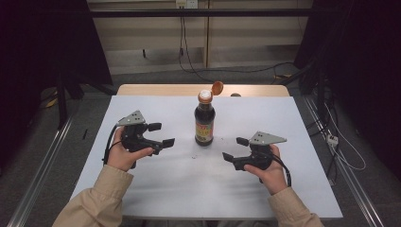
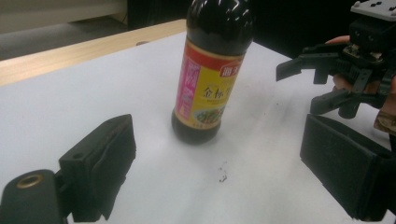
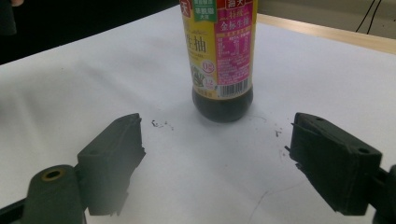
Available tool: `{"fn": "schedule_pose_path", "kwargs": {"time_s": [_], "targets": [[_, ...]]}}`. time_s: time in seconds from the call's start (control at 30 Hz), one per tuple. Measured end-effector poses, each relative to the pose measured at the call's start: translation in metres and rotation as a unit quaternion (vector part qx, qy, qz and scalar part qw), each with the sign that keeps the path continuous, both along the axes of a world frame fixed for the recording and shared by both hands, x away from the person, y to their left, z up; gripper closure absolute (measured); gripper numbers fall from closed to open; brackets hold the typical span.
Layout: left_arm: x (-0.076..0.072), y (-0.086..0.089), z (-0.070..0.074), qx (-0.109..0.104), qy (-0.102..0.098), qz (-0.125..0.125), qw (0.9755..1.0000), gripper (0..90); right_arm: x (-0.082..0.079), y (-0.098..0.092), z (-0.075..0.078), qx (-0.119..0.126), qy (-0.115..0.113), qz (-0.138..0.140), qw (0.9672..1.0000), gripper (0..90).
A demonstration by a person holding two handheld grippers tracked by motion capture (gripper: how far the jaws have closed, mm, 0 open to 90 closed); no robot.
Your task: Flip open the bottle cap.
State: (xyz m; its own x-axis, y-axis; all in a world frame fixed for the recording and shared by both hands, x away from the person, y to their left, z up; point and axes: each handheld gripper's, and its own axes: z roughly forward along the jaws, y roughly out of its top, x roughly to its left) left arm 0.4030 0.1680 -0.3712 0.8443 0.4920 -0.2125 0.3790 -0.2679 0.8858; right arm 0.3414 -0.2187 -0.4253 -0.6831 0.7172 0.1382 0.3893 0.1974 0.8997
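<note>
While my left tool (image 1: 161, 134) and right tool (image 1: 235, 149) hang spread and empty, the soy sauce bottle (image 1: 204, 124) stands mid-table, cap (image 1: 217, 88) flipped open. Approaching it; next I must steady its body.

The tall bottle (image 1: 204, 124) stands in the middle of the bench (image 1: 142, 189), between the left gripper (image 1: 161, 134) and right gripper (image 1: 235, 148). White bench lies bare all around it.

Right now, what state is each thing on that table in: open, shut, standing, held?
Bottle: upright on the table, dark liquid inside, held by nothing.
Cap: flipped open, hanging at the bottle's neck.
Left gripper: open, empty, beside the bottle, not touching it.
Right gripper: open, empty, on the bottle's other side, apart from it.
</note>
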Motion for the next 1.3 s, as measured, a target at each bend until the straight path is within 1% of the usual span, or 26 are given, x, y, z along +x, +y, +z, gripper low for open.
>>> {"fn": "schedule_pose_path", "kwargs": {"time_s": [0.3,0.4,0.43,0.53,0.73,0.8,0.9,0.93,1.03,1.07,1.3], "targets": [[-0.008,0.011,-0.013,0.005,0.004,0.007,1.0,9.3,-0.008,-0.012,-0.003,-0.001,0.002,-0.007,1.0,16.9],[-0.01,0.014,-0.017,0.001,0.008,0.011,0.9999,9.3,-0.011,-0.015,-0.003,0.001,0.002,-0.008,1.0,16.9],[-0.01,0.015,-0.018,0.002,0.006,0.011,0.9999,9.3,-0.012,-0.016,-0.004,0.0,0.002,-0.009,1.0,16.9],[-0.013,0.018,-0.021,0.006,0.01,0.013,0.9998,9.3,-0.014,-0.018,-0.004,-0.005,0.0,-0.008,1.0,16.8],[-0.017,0.025,-0.026,0.0,0.003,0.022,0.9997,9.2,-0.02,-0.023,-0.006,-0.007,0.0,-0.009,0.9999,16.9],[-0.019,0.027,-0.028,0.002,-0.001,0.025,0.9997,9.2,-0.021,-0.024,-0.006,-0.008,0.002,-0.01,0.9999,16.9],[-0.021,0.03,-0.033,0.004,0.001,0.029,0.9996,9.2,-0.023,-0.027,-0.007,-0.008,0.002,-0.011,0.9999,16.8],[-0.022,0.031,-0.034,0.001,0.004,0.031,0.9995,9.2,-0.023,-0.028,-0.007,-0.008,0.002,-0.012,0.9999,16.9],[-0.024,0.035,-0.036,0.003,0.003,0.031,0.9995,9.2,-0.025,-0.03,-0.008,-0.009,0.003,-0.013,0.9999,16.9],[-0.025,0.035,-0.037,0.0,0.005,0.033,0.9994,9.2,-0.026,-0.031,-0.009,-0.011,0.002,-0.013,0.9999,16.9],[-0.031,0.041,-0.043,0.004,0.007,0.031,0.9995,9.2,-0.03,-0.036,-0.01,-0.013,0.002,-0.015,0.9998,16.4]]}}
